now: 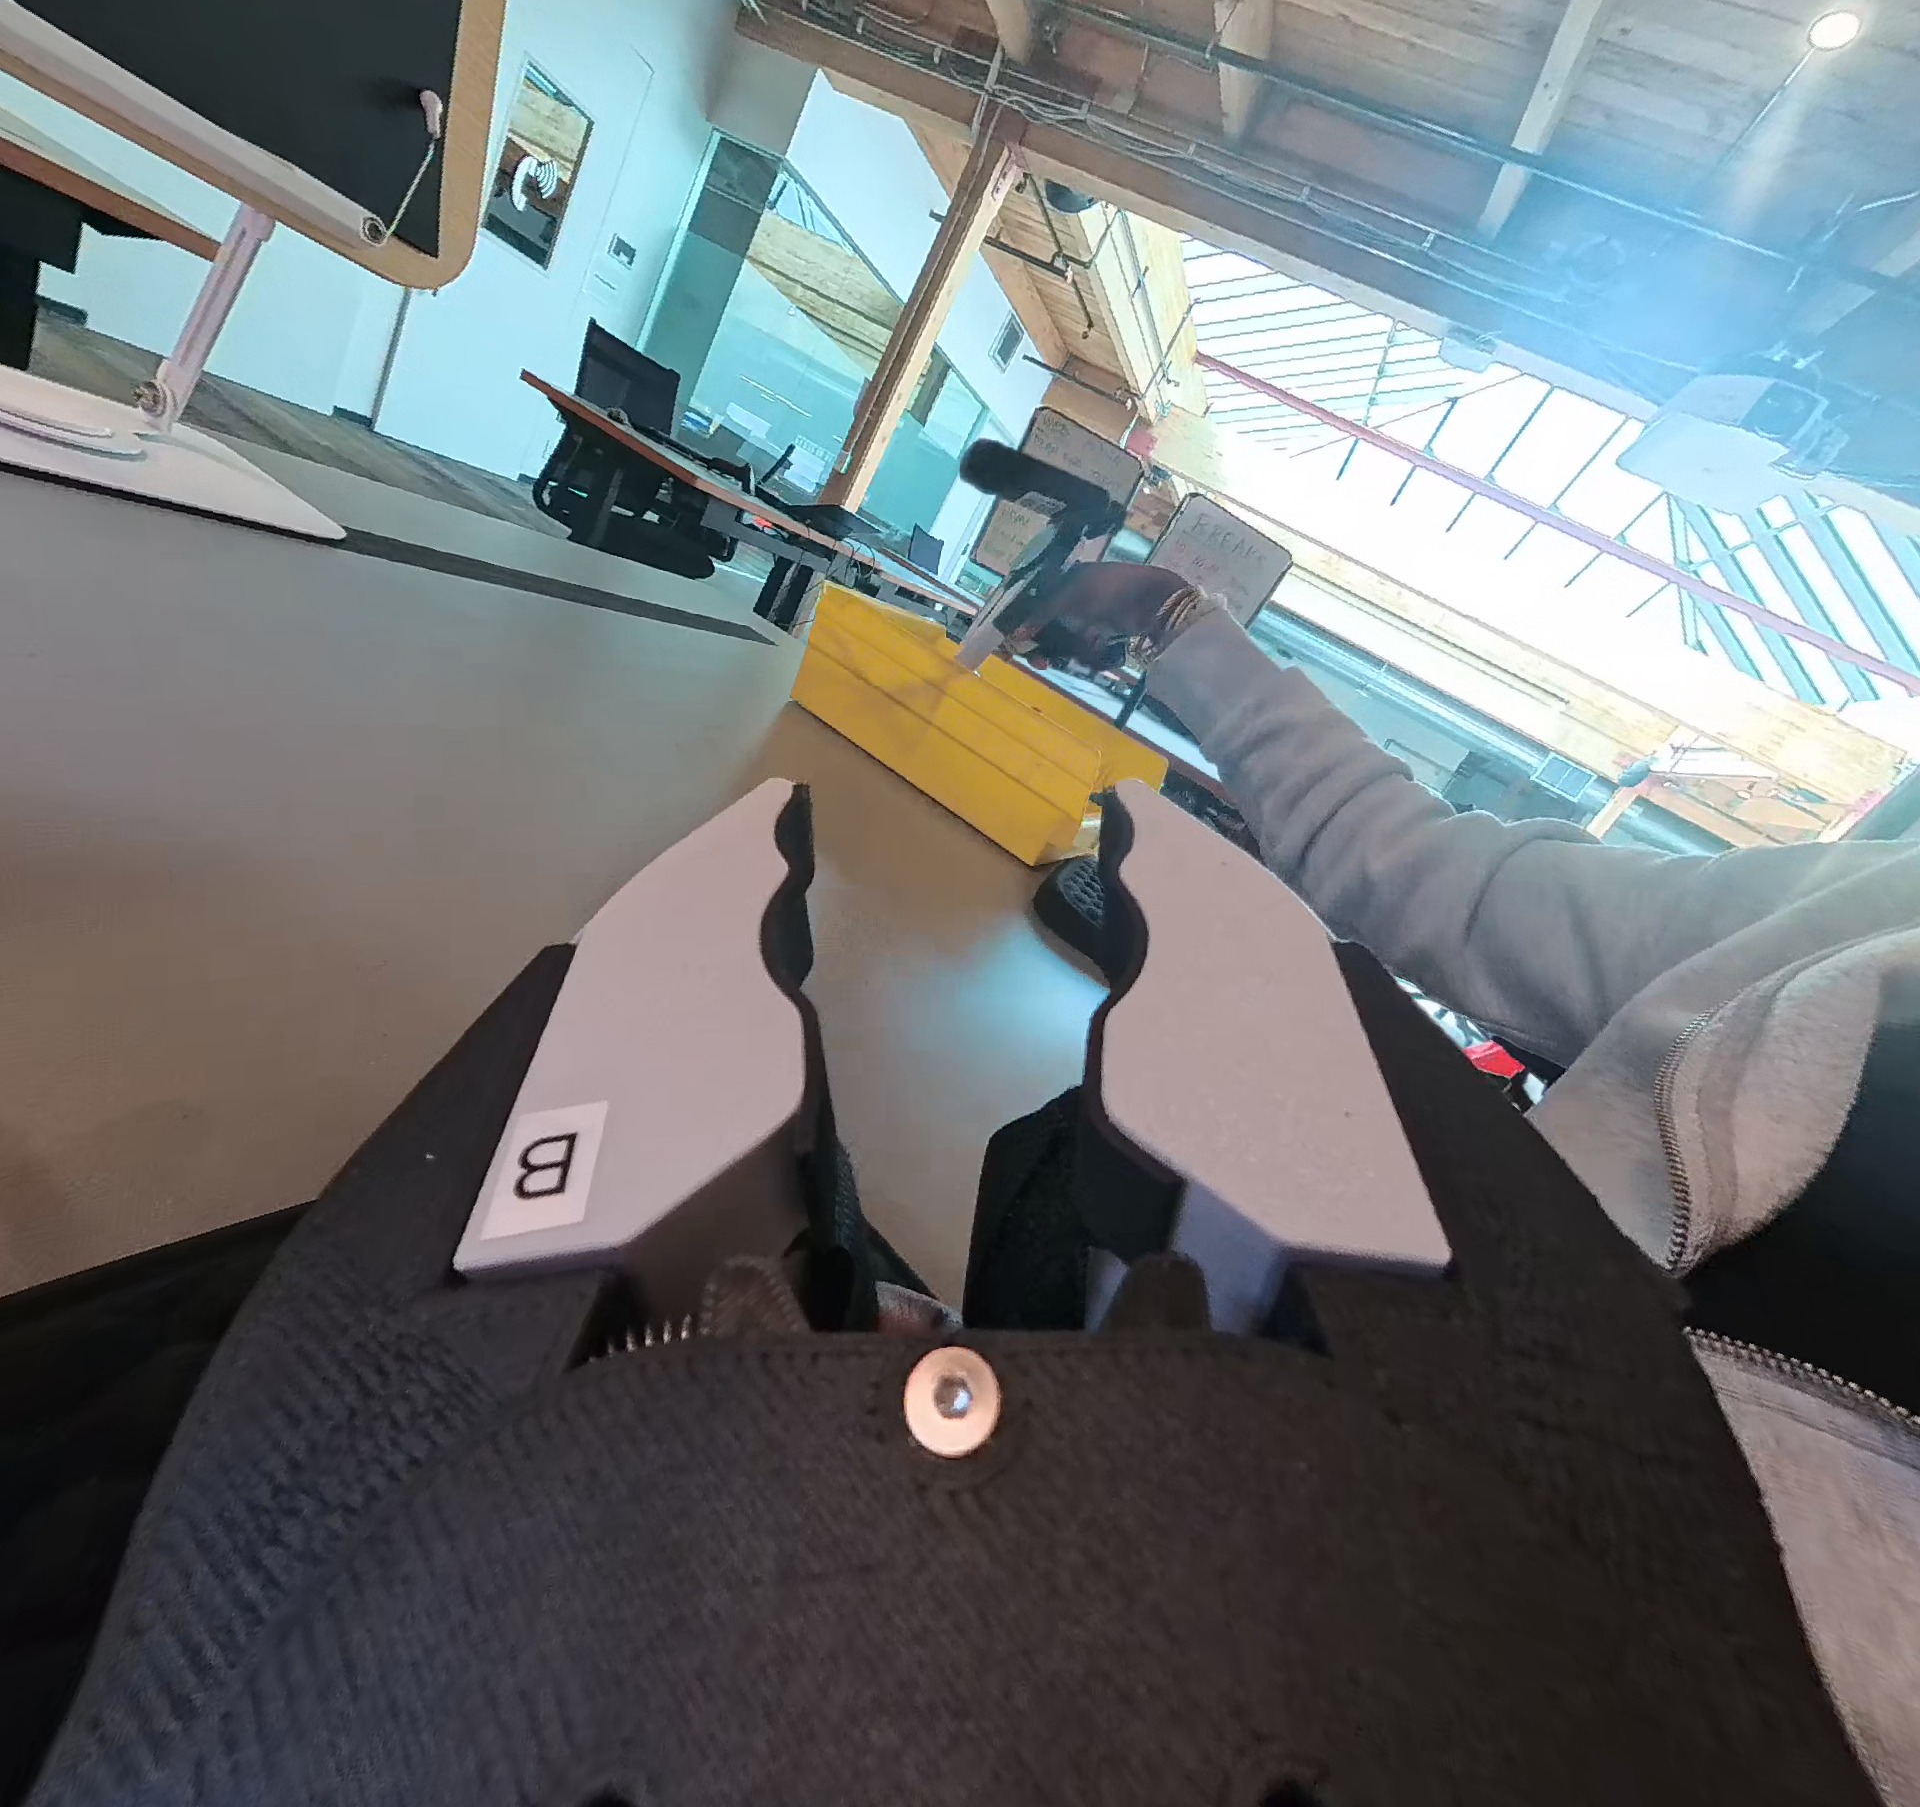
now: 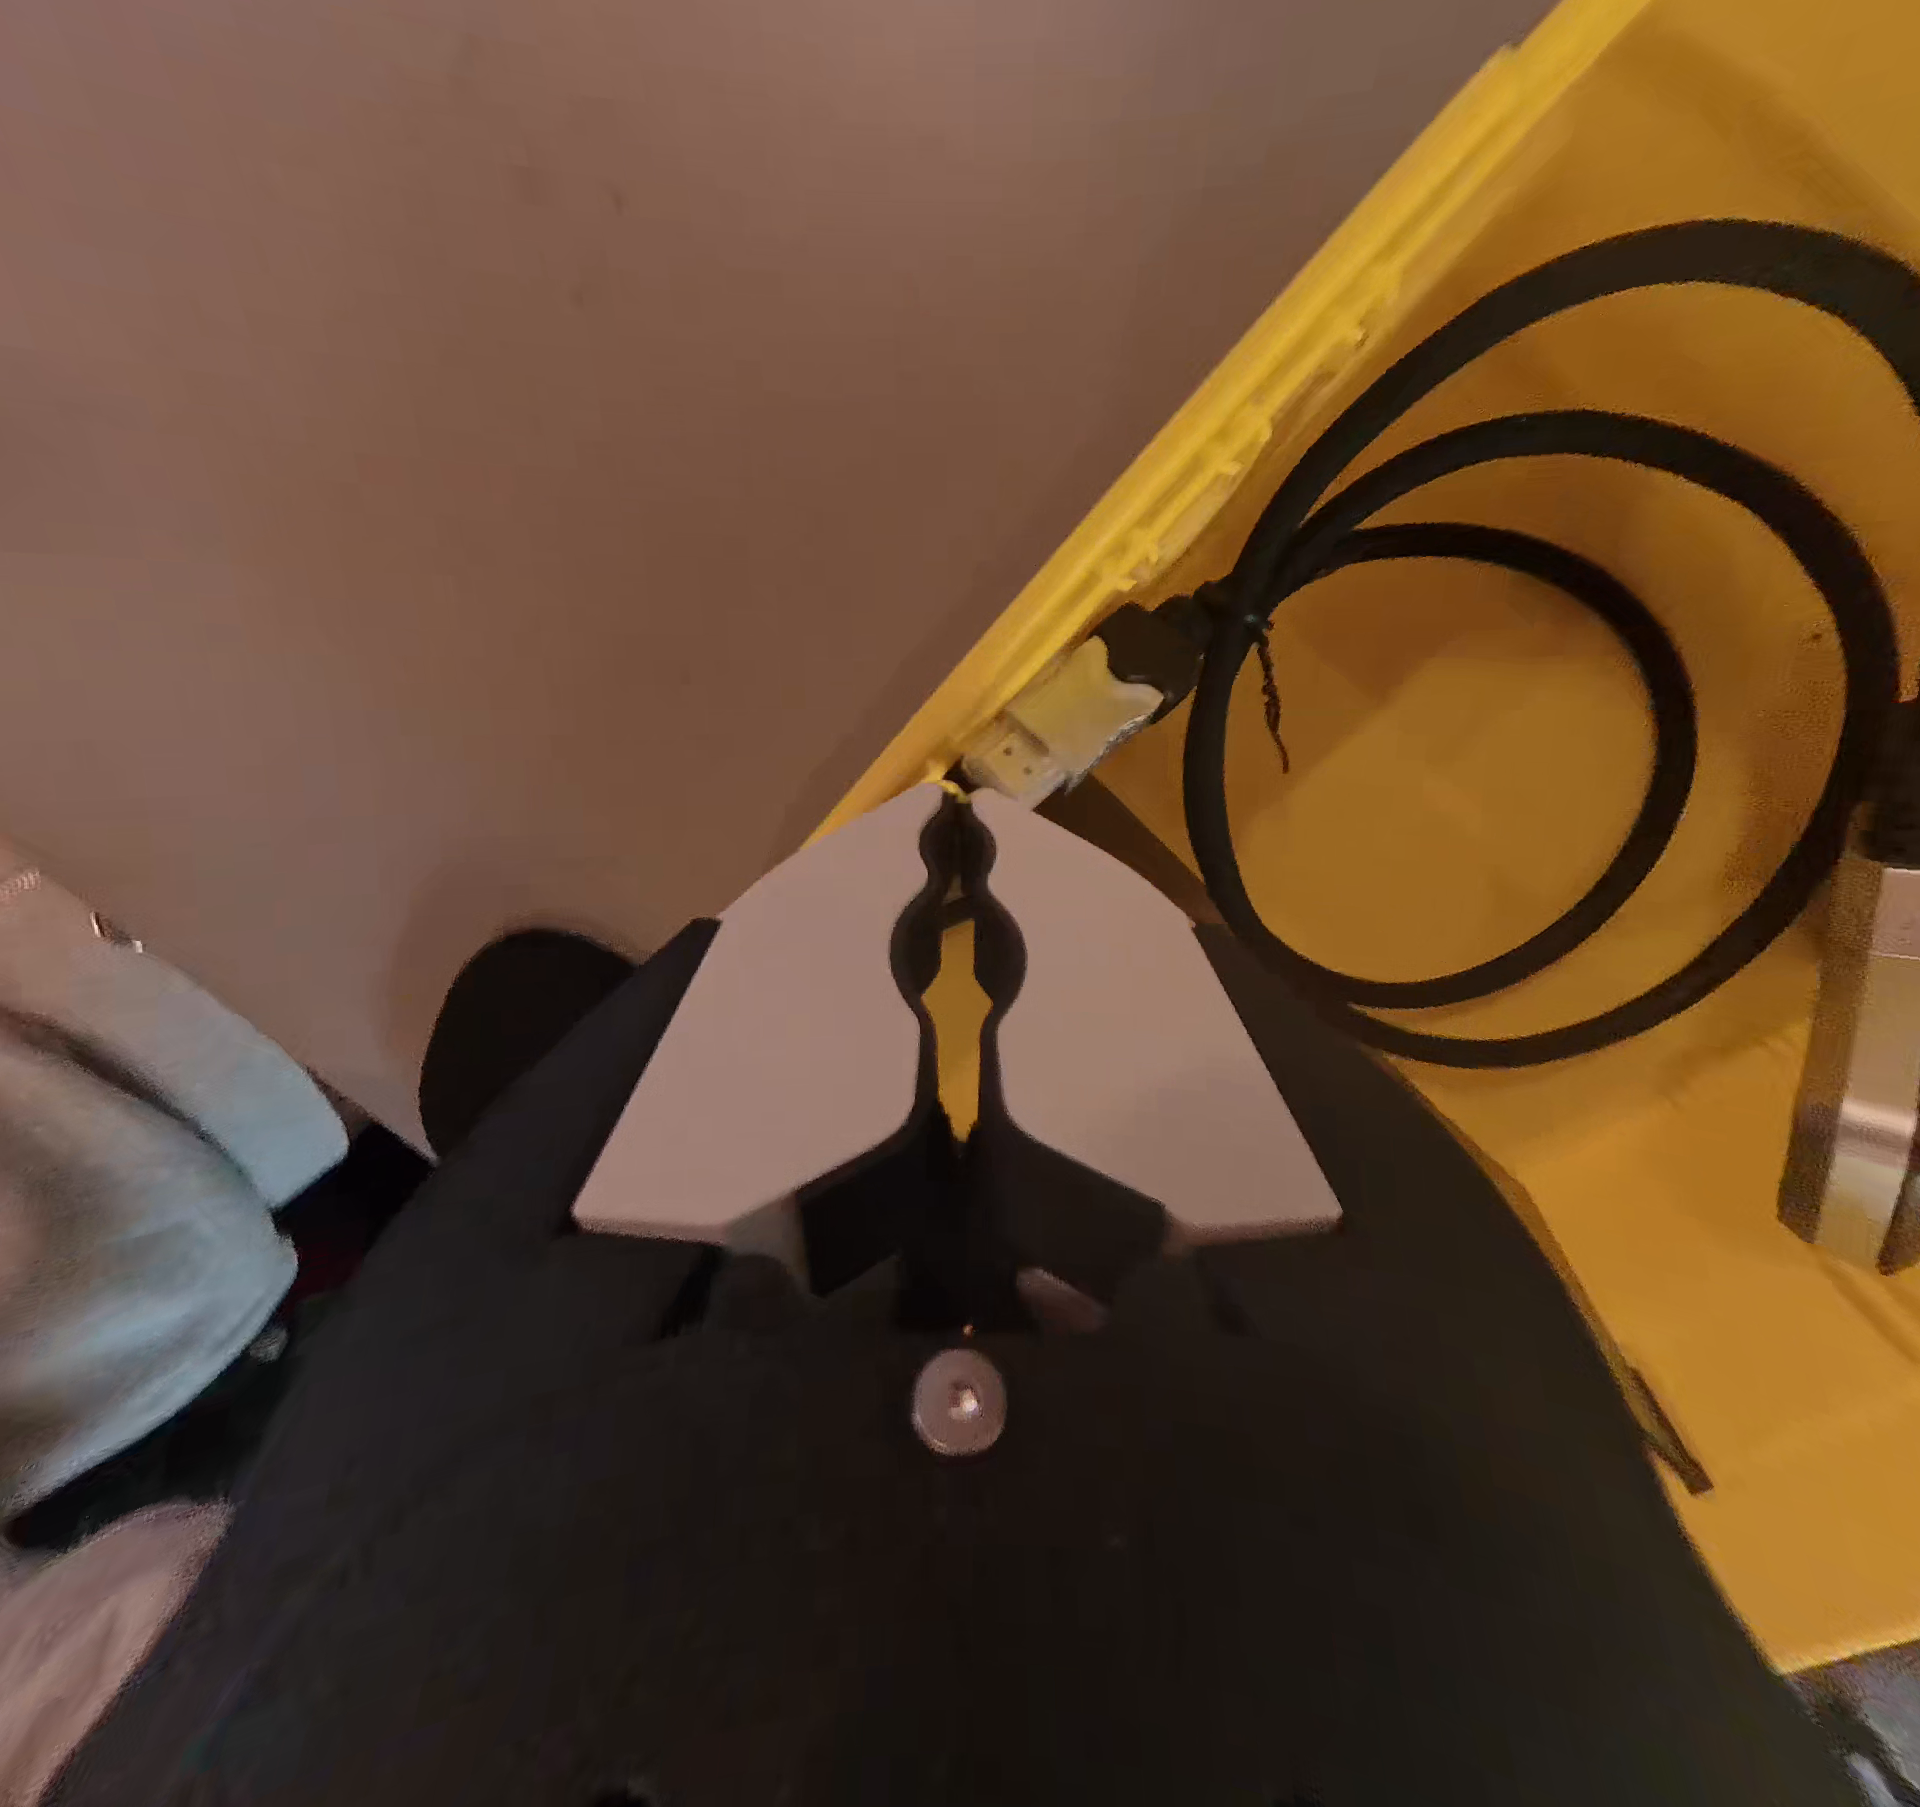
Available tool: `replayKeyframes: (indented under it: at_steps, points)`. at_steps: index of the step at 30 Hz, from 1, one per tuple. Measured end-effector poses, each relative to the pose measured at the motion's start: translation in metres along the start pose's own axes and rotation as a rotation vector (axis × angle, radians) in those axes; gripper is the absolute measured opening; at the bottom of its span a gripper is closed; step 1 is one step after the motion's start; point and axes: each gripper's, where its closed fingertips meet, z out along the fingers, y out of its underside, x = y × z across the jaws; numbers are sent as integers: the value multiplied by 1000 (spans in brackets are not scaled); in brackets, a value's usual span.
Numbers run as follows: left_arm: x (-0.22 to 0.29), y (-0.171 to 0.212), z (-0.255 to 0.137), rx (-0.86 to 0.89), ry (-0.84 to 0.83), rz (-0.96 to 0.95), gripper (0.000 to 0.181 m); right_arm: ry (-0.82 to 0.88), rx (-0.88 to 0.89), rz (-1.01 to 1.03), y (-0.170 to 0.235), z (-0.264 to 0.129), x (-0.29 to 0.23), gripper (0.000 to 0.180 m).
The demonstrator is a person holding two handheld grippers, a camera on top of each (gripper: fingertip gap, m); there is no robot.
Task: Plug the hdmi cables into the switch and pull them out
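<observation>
The right gripper (image 2: pixel 961 801) is hovering with its fingers (image 2: pixel 821 1009) clenched nearly together and grasping nothing — only a thin yellow slit is showing between them. Their tips are sitting just beside the yellow bin (image 2: pixel 1558 1238) rim, almost touching the silver plug (image 2: pixel 1070 718) of the coiled black hdmi cable (image 2: pixel 1766 677), which is lying inside the bin against that rim. A grey metal piece (image 2: pixel 1860 1061), possibly the switch, is lying deeper in the bin, cut off at the frame edge.

Judgement: the step in hand is the pickup of the plug. To do it well, the fingers should be spreading first, then closing across the plug's flat sides, clear of the rim, so the tied coil is not dragging.

The left gripper (image 1: pixel 956 801) is resting low on the tabletop (image 1: pixel 312 770), short of the bin (image 1: pixel 966 718), fingers (image 1: pixel 686 978) released and empty.

The left wrist view is showing the right gripper (image 1: pixel 1023 573) from outside, with the hand (image 1: pixel 1101 614) and grey sleeve (image 1: pixel 1403 843) reaching over the bin — the bin's contents are hidden there. Only the right wrist view is showing the cable and plug.
</observation>
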Motion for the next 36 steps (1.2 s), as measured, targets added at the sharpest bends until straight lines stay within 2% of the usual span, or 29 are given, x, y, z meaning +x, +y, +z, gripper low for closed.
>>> replayKeyframes:
  at_steps: [10,13,15,16,18,21,23,25,29,32,36]
  points:
    - [0,-1,0,5,5,-7,52,106,151,46,-13,-15,25,1]
    - [0,-1,0,4,3,-4,52,103,97,55,-2,1,27,0]
    - [-1,0,1,1,0,-3,52,208,126,30,-3,7,37,0]
    - [-1,0,1,-1,-2,-3,52,298,215,19,-11,2,42,1]
    - [-1,1,2,-7,-6,1,51,501,553,15,-34,-34,42,10]
    - [-1,1,2,-12,-10,1,52,614,1096,-59,-43,-95,-14,23]
    - [-1,1,2,-11,-14,5,51,546,1357,-165,-41,-113,-74,30]
    - [-1,2,3,-13,-19,17,51,391,1454,-291,-42,-103,-135,37]
    - [0,4,4,-24,-30,36,51,18,1355,-490,-49,-44,-227,58]
    - [4,2,4,-28,-32,77,53,-221,1272,-549,-53,-2,-261,65]
    - [10,-23,-16,-140,-194,370,63,-315,1191,-568,-51,27,-272,68]
